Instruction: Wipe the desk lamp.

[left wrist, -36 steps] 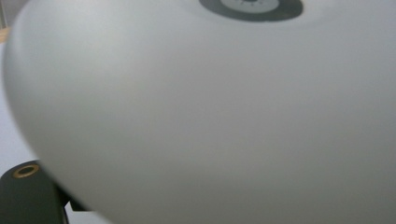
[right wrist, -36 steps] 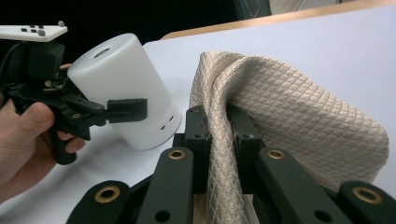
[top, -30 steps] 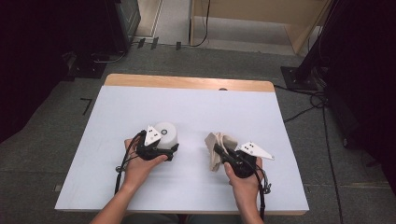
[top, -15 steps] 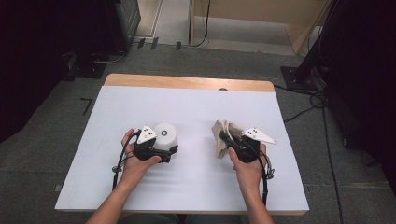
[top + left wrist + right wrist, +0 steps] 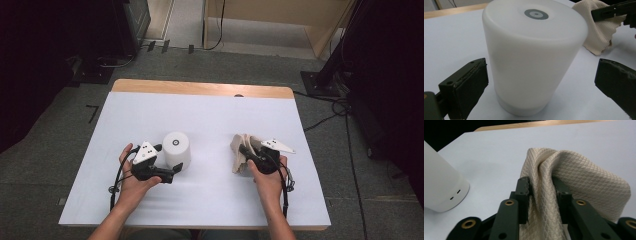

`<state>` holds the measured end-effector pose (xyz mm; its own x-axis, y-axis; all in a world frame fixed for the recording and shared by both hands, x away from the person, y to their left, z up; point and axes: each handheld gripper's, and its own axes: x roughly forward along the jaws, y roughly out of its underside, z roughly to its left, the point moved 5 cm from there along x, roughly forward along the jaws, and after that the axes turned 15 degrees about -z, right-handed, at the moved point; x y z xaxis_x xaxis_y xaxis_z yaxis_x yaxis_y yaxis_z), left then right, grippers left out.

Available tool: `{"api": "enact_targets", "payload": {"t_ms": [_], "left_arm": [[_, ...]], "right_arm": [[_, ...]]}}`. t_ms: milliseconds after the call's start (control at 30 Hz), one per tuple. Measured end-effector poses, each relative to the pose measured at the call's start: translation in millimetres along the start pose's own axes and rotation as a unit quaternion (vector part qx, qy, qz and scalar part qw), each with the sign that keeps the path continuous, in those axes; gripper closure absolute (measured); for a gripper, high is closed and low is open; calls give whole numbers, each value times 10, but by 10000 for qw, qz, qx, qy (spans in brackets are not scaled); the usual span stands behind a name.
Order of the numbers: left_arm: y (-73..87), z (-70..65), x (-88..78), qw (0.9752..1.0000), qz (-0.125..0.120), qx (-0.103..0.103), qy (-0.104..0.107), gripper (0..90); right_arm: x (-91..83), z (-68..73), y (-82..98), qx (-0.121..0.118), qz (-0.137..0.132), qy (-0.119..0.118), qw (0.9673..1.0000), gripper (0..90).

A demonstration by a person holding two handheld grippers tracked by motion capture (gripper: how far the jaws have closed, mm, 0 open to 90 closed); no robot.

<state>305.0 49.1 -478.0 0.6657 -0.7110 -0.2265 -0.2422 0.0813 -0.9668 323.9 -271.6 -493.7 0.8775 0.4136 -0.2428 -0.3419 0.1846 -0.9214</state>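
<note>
High view: the left gripper (image 5: 172, 172) has drawn back from the white cylinder (image 5: 176, 149), which now stands clear on the table (image 5: 210, 115); its jaws flank the cylinder, open and not touching. The right gripper (image 5: 245, 151) has carried the beige cloth (image 5: 241, 155) forward, and its jaws have just been opening, with the cloth bunched between them, gripped loosely. Wiping the cylinder appears imminent. Count: one cylinder, one cloth, two grippers.
</note>
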Motion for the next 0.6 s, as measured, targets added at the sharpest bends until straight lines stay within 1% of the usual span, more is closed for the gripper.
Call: {"api": "enact_targets", "payload": {"t_ms": [100, 200, 267, 367, 400, 467, 500, 600], "left_arm": [[-12, -21, -63, 10000, -34, 3, 29, 0], [8, -36, -129, 10000, -16, 25, 56, 0], [27, -31, -172, 10000, -3, 22, 42, 0], [54, -8, -242, 10000, 5, -5, -4, 0], [65, 2, -265, 10000, 15, 12, -20, 0], [86, 12, -299, 10000, 40, -14, -47, 0], [99, 24, -320, 9999, 72, -25, -101, 0], [123, 41, -382, 9998, 46, -88, -143, 0]], "right_arm": [[-16, -38, 4, 10, 50, -18, 10000, 580], [-43, -83, 11, 16, 102, -53, 9999, 500], [-66, -113, 14, -18, 108, 4, 9999, 434], [-106, -153, 26, -118, 175, 92, 9997, 355], [-125, -161, 36, -134, 252, 95, 9995, 328], [-156, -178, 53, -255, 367, 69, 9990, 272], [-168, -175, 60, -269, 411, 59, 9988, 248], [-224, -170, 80, -482, 534, 1, 9974, 177]]}}
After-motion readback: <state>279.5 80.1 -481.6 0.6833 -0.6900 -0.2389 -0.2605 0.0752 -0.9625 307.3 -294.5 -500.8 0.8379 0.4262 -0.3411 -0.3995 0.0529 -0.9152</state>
